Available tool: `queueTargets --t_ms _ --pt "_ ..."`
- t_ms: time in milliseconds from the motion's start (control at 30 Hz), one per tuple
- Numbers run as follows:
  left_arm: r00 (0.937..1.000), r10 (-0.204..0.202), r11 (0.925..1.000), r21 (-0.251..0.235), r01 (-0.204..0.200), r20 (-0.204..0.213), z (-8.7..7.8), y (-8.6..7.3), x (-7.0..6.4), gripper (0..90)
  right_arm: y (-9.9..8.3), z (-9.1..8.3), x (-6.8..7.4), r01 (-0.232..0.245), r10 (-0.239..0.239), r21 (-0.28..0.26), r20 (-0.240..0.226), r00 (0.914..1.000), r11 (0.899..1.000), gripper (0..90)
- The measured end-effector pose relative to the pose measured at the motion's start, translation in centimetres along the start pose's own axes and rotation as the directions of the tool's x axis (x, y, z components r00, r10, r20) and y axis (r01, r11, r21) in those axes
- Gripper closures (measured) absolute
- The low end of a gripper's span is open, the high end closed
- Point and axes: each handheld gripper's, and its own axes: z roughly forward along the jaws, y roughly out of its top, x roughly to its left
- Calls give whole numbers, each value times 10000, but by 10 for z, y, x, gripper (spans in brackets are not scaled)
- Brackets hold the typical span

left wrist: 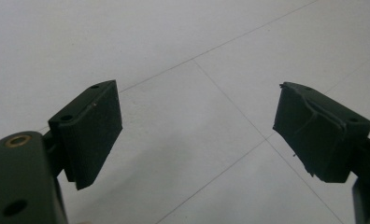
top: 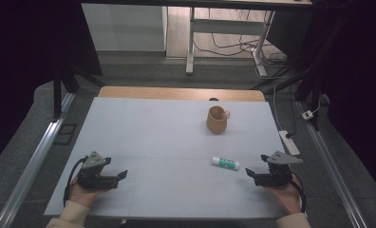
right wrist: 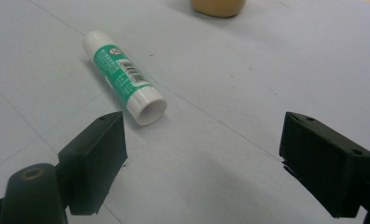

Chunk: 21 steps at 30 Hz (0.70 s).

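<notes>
Pale grey table (top: 153, 128), glue stick (right wrist: 123, 77) lying just ahead of open right gripper (right wrist: 204, 161)

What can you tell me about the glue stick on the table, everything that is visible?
The glue stick is a small cylinder, seemingly plastic, with a white body, a green printed label bearing a barcode, and white ends. It lies on its side on the pale table, touching nothing else. It rests in front of the open right gripper, nearer its left jaw, with the brown cup farther behind.

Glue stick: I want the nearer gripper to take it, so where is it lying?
High view: glue stick lies right of centre, beside the right gripper, nearer than the cup.
</notes>
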Motion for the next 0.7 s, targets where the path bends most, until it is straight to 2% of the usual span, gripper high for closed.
queueTargets --t_ms 333,700 --pt "10000 17 10000 9 -17 23 -2 -1 -4 153 1 3 1 367 -367 85 80 9993 9993 163" --pt "10000 30 10000 52 -30 56 -1 -1 -4 162 0 5 1 328 -330 177 63 9994 9993 167"
